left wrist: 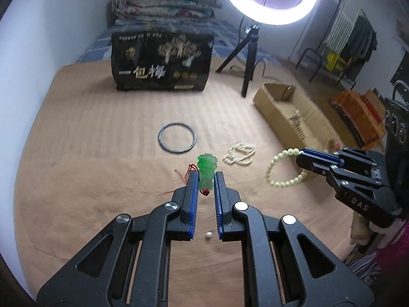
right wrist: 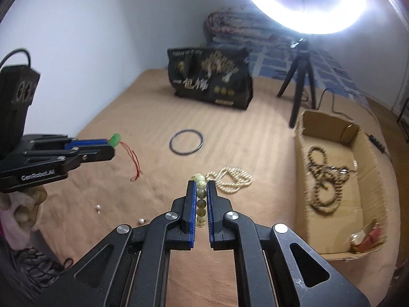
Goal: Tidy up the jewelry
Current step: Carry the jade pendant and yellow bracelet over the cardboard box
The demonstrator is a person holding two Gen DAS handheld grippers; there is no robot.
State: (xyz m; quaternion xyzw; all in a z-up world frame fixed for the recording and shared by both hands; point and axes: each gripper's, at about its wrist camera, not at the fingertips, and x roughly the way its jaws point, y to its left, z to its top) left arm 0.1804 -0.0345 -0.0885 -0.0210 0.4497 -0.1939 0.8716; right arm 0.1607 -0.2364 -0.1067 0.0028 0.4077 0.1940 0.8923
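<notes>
Nearest our right-wrist lens, we are pinching a pale-green beaded bracelet (right wrist: 200, 199) in the right gripper (right wrist: 201, 186), jaws narrowed onto a run of beads lined up along the fingers; the rest of its loop is hanging clear of the tan ribbed cloth (left wrist: 102, 153). We are carrying it with the open brown cardboard box (right wrist: 301, 138) lying to the right of the gripper and a little ahead, so we judge a rightward swing comes next. That box is already holding a dark wooden bead string (right wrist: 322, 179). Our left gripper (left wrist: 206, 176), farther from the box, is clamping a green carved pendant (left wrist: 207, 167) upright, its red cord (right wrist: 134, 161) trailing. A white pearl strand (left wrist: 239, 154) and thin dark bangle (left wrist: 177, 138) are lying loose. We are reading "GenRobot.AI" and "DAS" on the grippers, "一包梅" on the black bag (left wrist: 162, 62).
</notes>
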